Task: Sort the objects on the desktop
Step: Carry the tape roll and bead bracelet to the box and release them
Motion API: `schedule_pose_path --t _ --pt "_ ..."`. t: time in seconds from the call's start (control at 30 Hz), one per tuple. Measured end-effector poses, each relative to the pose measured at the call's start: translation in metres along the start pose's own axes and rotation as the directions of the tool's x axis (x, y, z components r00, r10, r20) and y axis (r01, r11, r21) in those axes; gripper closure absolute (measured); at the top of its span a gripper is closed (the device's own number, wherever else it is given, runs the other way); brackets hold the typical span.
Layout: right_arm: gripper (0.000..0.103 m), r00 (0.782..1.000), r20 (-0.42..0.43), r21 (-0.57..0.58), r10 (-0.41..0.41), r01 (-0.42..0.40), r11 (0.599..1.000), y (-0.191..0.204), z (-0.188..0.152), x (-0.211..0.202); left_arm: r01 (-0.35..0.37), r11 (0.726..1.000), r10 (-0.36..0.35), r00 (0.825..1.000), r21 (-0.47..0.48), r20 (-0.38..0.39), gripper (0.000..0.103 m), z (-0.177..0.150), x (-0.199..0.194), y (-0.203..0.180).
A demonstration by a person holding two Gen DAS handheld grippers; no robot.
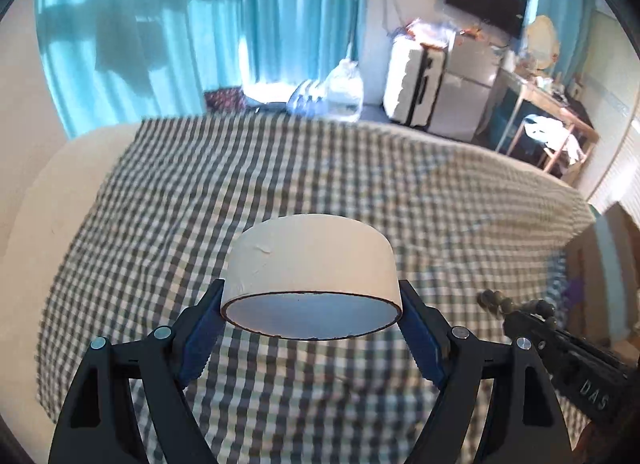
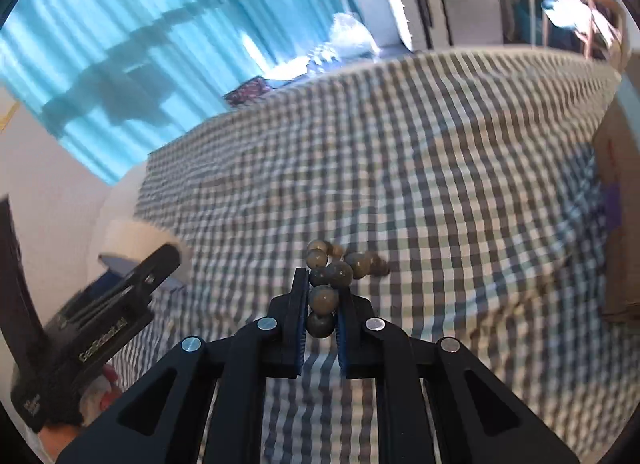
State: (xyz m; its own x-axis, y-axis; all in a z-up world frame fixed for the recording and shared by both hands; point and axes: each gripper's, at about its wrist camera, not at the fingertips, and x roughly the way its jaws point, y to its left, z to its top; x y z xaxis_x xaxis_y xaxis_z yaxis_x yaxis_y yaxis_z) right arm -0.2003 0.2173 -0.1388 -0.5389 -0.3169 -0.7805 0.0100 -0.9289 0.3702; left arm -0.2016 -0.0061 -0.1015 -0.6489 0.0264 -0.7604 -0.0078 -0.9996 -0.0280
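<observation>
This is a lived-in bedroom in a home. A bed (image 1: 280, 184) under a checked cover fills the middle, with blue curtains (image 1: 180, 24) over a sunlit window behind it. Along the far wall stand a white suitcase (image 1: 414, 80), a wall-mounted television (image 1: 486, 2) and a cluttered wooden desk (image 1: 556, 112).

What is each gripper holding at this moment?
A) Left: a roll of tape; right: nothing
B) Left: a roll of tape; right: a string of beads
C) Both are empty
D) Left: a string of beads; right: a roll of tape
B: the left gripper is clamped on the sides of the roll of tape, and the right gripper pinches the string of beads, both above the checkered cloth.
</observation>
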Motion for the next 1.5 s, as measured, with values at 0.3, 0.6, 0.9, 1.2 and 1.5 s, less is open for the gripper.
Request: schedule_pose_path --t 0.3,0.6,0.9,1.2,1.5 --pt "0.092 0.989 0.144 -0.164 -0.017 0.041 0.986 0.056 -0.001 -0.117 0.027 0.998 -0.033 0.993 0.057 0.111 0.02 0.004 -0.091 -0.018" --pt "0.092 0.949 0.314 -0.209 -0.04 0.11 0.972 0.072 -0.014 -0.217 0.126 0.988 -0.141 0.973 0.091 0.182 0.02 0.016 -0.161 -0.056" --pt "0.092 0.903 0.402 -0.141 -0.153 0.227 0.964 0.021 -0.019 -0.288 0.272 0.935 -0.313 0.934 0.226 0.17 0.02 0.028 -0.186 -0.156" --pt "0.092 0.87 0.384 -0.08 -0.309 0.365 0.928 -0.073 0.007 -0.315 0.376 0.871 -0.421 0.903 0.315 0.087 0.02 0.031 -0.154 -0.27" --pt "0.092 0.894 0.218 0.069 -0.391 0.385 0.92 -0.189 0.036 -0.26 0.39 0.831 -0.402 0.914 0.397 -0.058 0.02 0.016 -0.078 -0.374"
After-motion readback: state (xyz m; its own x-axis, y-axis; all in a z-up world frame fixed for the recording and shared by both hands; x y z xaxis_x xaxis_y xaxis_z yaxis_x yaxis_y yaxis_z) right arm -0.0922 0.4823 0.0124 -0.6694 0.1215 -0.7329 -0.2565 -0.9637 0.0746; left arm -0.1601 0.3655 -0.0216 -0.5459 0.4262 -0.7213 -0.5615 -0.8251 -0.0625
